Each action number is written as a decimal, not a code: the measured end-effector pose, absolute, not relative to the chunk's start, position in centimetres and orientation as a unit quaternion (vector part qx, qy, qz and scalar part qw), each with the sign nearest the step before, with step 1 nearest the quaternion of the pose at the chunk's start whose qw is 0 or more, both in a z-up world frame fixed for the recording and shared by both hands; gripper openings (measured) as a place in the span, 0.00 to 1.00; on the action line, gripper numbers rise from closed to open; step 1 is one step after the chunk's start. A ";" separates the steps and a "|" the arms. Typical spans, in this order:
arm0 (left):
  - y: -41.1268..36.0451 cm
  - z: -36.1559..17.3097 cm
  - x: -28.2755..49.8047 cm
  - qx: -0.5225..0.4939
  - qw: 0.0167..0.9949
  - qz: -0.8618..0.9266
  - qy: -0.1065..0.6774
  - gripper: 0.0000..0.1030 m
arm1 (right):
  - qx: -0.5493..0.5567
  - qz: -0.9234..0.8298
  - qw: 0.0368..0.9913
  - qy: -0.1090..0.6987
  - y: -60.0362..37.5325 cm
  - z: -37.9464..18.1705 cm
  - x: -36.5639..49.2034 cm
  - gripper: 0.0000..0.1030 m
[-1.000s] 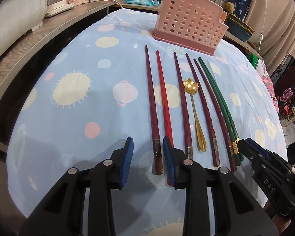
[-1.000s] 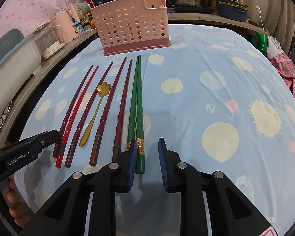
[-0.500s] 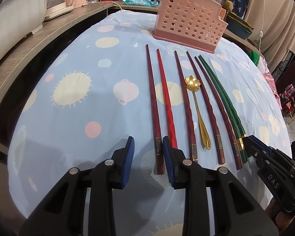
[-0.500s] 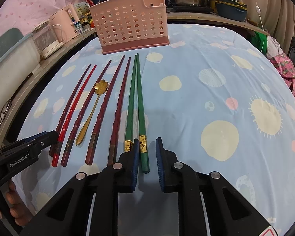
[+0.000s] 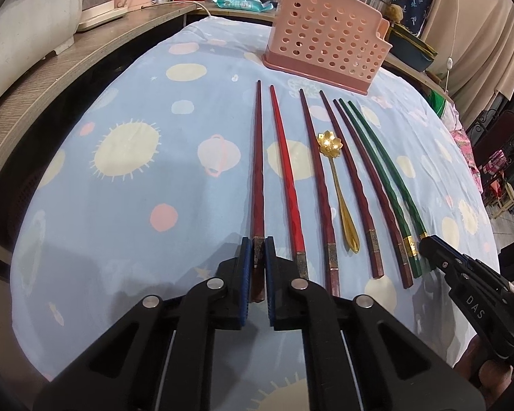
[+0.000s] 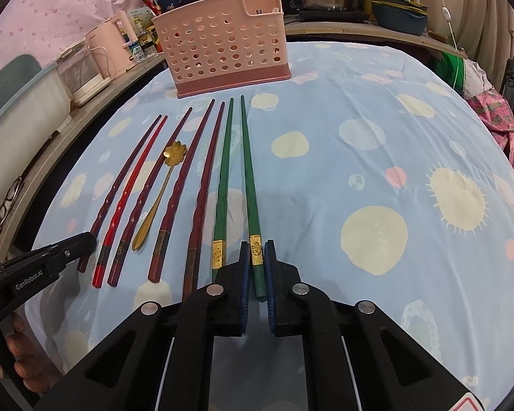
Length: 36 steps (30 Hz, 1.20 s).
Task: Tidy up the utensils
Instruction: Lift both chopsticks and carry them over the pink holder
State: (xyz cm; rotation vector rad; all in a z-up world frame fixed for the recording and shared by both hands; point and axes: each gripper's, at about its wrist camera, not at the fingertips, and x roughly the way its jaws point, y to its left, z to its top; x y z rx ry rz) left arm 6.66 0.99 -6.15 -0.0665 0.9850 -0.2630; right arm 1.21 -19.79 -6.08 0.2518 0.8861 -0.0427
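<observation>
While the left gripper (image 5: 258, 255) is closing on the outermost dark red chopstick (image 5: 258, 171) and the right gripper (image 6: 257, 260) is clamped on the outer green chopstick (image 6: 249, 185), both sticks are seen running lengthwise away toward the pink basket (image 6: 222, 44).

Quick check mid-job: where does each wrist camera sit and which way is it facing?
Left wrist: rides the left gripper, looking down-forward at the dark red chopstick between its closing jaws; right gripper at right edge.
Right wrist: rides the right gripper, shut on the green chopstick; fingers lower left.
Shared: pink basket, gold spoon.
</observation>
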 end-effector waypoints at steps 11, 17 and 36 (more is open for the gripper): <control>2.4 -3.2 6.0 -0.047 0.887 -0.122 0.443 0.07 | 0.140 -0.027 0.907 0.396 -21.4 -3.3 0.2 0.07; 3.1 -0.5 6.2 -0.058 0.899 -0.121 0.417 0.07 | 0.148 -0.028 0.917 0.370 -22.3 -1.1 -0.2 0.07; 3.2 10.2 10.0 -0.057 0.940 -0.123 0.313 0.07 | 0.154 -0.026 0.950 0.271 -25.5 8.5 2.8 0.07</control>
